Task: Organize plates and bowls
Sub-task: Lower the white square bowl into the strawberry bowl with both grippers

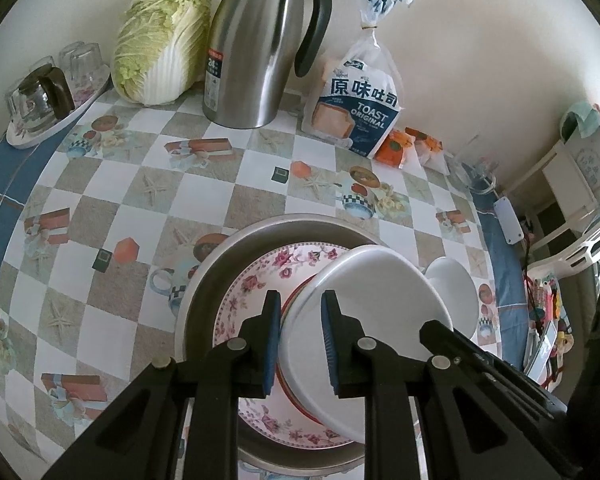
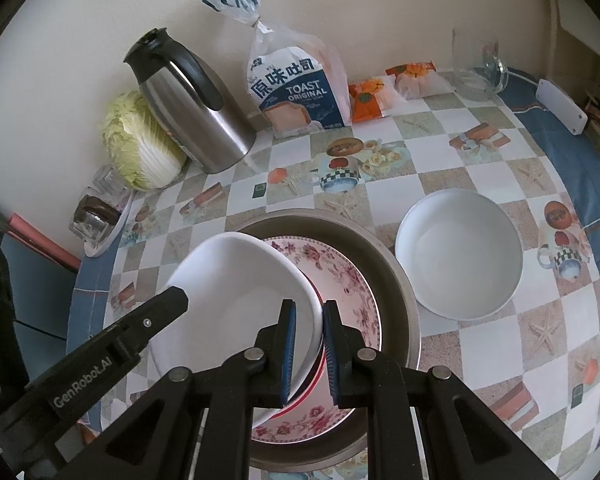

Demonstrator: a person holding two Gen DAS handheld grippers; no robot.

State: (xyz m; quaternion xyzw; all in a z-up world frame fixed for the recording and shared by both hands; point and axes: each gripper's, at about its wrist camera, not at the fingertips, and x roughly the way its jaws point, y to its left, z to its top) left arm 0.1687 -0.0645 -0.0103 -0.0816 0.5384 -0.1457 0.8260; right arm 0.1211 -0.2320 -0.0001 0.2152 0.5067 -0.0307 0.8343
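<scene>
A white bowl (image 1: 376, 296) (image 2: 236, 284) hangs tilted over a floral plate (image 1: 256, 284) (image 2: 344, 280), which lies in a metal basin (image 1: 212, 268) (image 2: 396, 292). My left gripper (image 1: 300, 304) is shut on the bowl's rim on one side; in the right wrist view its tip (image 2: 174, 300) meets the bowl's left edge. My right gripper (image 2: 309, 310) is shut on the opposite rim. A red-rimmed dish (image 2: 318, 376) shows just under the bowl, on the floral plate. A second white bowl (image 2: 460, 256) (image 1: 454, 292) stands upright on the table right of the basin.
Along the wall stand a cabbage (image 1: 160, 40), a steel thermos jug (image 1: 256, 48), a toast bag (image 1: 360, 108) and orange snack packets (image 1: 400, 144). A tray of upturned glasses (image 1: 52, 92) sits far left. A glass mug (image 2: 476, 64) is at the far right.
</scene>
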